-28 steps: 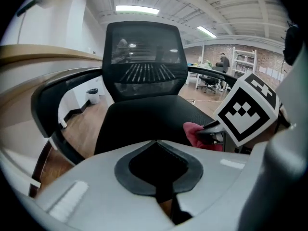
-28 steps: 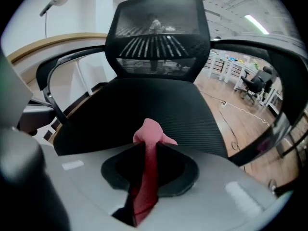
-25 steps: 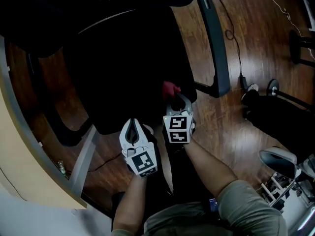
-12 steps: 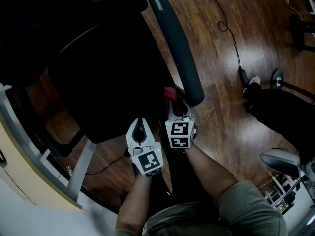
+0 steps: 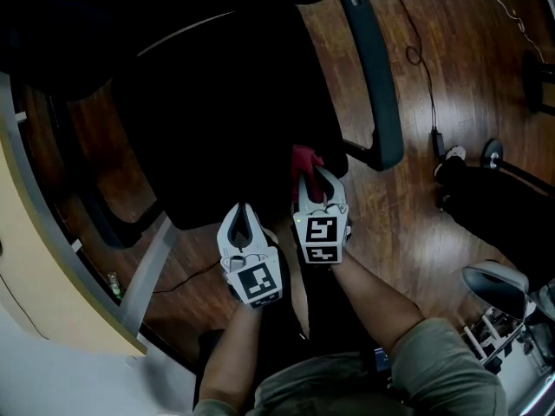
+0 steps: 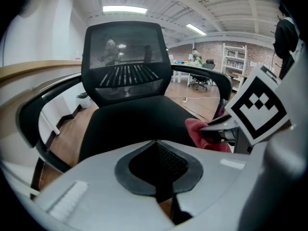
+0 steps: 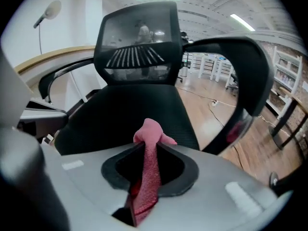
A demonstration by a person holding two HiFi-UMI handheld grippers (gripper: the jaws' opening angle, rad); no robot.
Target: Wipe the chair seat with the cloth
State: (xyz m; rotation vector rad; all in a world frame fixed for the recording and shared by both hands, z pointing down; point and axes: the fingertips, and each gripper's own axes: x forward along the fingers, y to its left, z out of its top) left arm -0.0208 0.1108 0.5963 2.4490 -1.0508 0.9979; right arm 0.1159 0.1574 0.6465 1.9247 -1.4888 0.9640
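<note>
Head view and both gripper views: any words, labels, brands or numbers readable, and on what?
No readable text anywhere.
The left claw and right claw carry only black-and-white square markers, no letters or digits.
The chair and the cloth show no label.

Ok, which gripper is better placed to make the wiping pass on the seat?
Right. The right gripper is shut on the red cloth, whose bunched end pokes out at the front edge of the chair seat. The left gripper is shut with nothing between its jaws.
</note>
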